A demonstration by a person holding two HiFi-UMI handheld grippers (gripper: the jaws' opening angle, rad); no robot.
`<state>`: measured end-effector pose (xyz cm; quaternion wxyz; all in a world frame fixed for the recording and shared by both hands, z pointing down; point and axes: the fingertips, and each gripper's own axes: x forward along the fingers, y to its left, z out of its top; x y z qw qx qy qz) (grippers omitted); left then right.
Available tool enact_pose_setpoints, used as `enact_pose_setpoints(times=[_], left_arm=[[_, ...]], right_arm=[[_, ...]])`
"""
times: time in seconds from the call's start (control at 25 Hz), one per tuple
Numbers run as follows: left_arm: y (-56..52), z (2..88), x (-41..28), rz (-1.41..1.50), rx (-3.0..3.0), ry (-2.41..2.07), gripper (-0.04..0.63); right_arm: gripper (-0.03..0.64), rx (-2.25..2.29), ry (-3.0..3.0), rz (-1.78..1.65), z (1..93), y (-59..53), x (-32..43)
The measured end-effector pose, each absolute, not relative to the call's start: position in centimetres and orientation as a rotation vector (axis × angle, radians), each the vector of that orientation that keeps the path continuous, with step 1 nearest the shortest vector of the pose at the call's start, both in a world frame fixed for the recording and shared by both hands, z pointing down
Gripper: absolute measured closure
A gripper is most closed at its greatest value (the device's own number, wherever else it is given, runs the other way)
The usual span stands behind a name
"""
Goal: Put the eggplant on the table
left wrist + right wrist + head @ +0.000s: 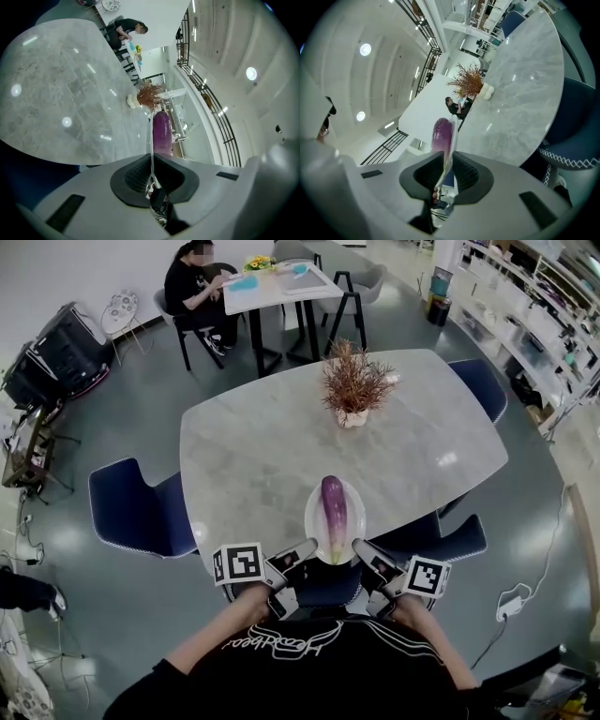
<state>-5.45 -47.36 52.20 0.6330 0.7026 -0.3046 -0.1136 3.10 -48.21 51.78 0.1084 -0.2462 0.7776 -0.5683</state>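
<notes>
The purple eggplant [333, 504] is laid on a white plate [313, 518] at the near edge of the counter [253, 446]. A potted plant [354, 385] is stood farther back. The plate's rim is pinched on each side by the left claw [300, 551] and the right claw [365, 551].

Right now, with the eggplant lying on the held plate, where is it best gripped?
Grip the eggplant across its middle from above, jaws on its long sides: it lies lengthwise on the plate, top exposed, and its rounded ends would probably slip.
</notes>
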Motion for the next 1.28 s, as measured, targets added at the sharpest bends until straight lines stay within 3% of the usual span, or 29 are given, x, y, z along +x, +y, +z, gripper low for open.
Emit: enact_pose_setpoints(times=[0.6, 1.28], left_arm=[[-54.7, 54.1, -6.0, -0.25, 1.586, -0.776, 0.575], [-61.3, 61.3, -6.7, -0.152, 1.528, -0.871, 0.575]], right_arm=[[0.552, -0.751, 2.347, -1.719, 54.1, -55.9, 2.4], [0.552, -0.973, 2.39, -1.832, 63.0, -62.8, 2.0]])
